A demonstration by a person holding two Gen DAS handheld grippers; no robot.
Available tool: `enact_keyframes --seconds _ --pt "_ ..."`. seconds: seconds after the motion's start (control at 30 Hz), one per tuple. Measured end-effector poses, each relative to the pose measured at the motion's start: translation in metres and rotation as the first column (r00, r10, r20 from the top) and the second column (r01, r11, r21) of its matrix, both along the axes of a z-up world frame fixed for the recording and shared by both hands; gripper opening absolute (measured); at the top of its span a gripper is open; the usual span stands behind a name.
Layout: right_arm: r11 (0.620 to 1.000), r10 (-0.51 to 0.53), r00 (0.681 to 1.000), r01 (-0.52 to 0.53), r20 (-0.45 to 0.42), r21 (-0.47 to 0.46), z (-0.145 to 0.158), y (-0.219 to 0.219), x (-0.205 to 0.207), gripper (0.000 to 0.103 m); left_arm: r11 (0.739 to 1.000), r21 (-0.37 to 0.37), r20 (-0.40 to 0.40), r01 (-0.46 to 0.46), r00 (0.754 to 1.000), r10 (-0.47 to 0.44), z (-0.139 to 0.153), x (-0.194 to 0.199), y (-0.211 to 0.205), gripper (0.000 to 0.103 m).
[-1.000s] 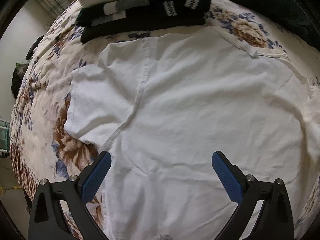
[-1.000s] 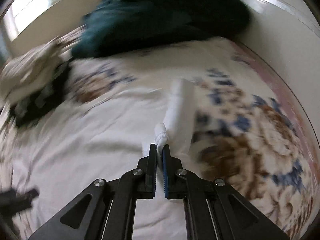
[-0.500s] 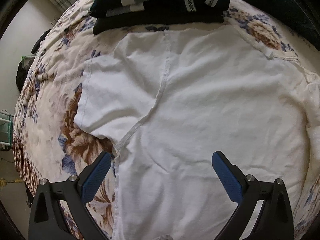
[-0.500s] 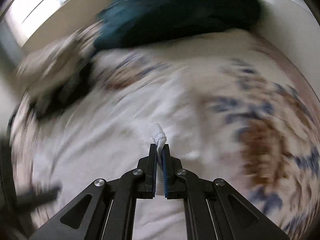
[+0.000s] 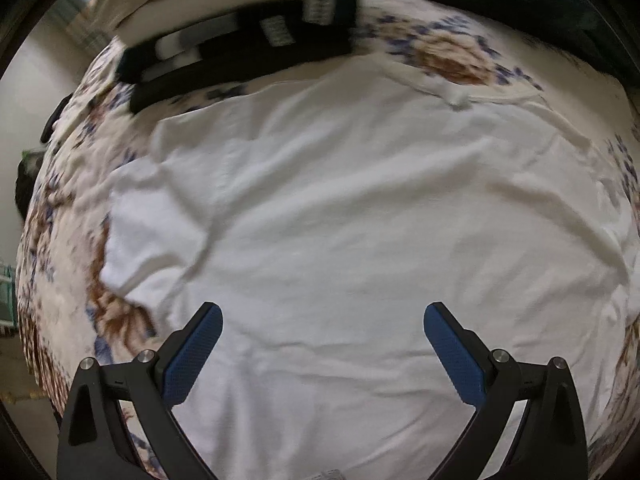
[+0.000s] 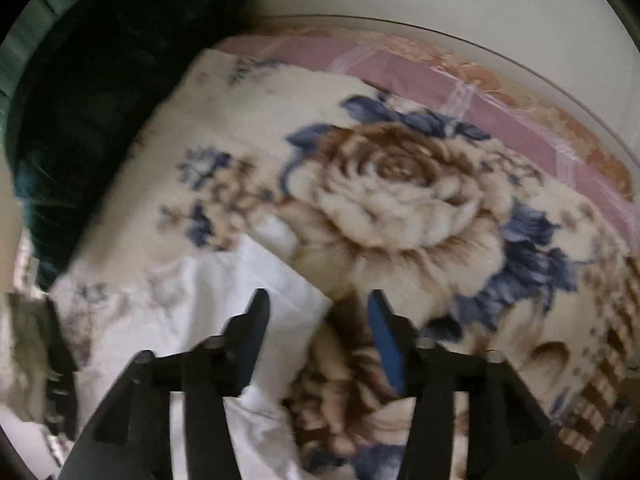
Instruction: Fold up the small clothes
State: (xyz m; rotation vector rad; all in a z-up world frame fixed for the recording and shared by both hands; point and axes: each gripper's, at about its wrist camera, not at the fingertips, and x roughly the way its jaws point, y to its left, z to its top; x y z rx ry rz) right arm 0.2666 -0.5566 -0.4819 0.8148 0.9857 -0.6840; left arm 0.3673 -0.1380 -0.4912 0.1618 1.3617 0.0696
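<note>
- The bed (image 5: 448,56), under a floral blanket, carries everything I see; in the right wrist view a big brown rose of that blanket fills the middle of the frame.
- The white T-shirt (image 5: 360,208) lies flat across the centre of the left wrist view, collar at the upper right, one short sleeve at the left edge. Its long axis seems to run from the bottom of the frame up to the collar.
- My left tool (image 5: 322,356) hangs wide over the shirt's lower body with nothing between its fingers, so I judge this hand the nearer one for the next fold.
- My right tool (image 6: 316,336) has just been opening and stands part open with nothing between the pads. The shirt's right edge (image 6: 224,304) lies at lower left of that frame, partly under the left finger; most of the view is bare blanket.
- A stack of folded clothes (image 5: 240,40), dark items under pale ones, sits at the top left just beyond the shirt's far edge. A fold toward it has little spare room.
- A dark green bundle (image 6: 100,92) sits upper left, clear of the shirt.
</note>
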Motion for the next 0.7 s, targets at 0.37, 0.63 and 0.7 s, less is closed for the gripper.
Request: enact_keyframes --seconds 0.37,0.63,0.7 --pt "0.888 -0.226 0.969 0.163 0.100 0.429 -0.068 -0.019 -0.005 0.065 0.997 0.010 -0.023 0.073 0.997 -0.073 -0.013 0.006 -0.060 0.103" --pt "0.999 -0.016 0.992 0.011 0.124 0.035 -0.009 0.037 0.034 0.006 0.999 0.041 0.003 0.030 1.000 -0.030 -0.002 0.001 -0.037 0.103" --pt "0.986 0.134 0.983 -0.120 0.129 -0.113 0.018 0.075 0.051 0.006 0.999 0.046 0.013 -0.019 1.000 0.018 0.004 0.000 -0.016 0.103"
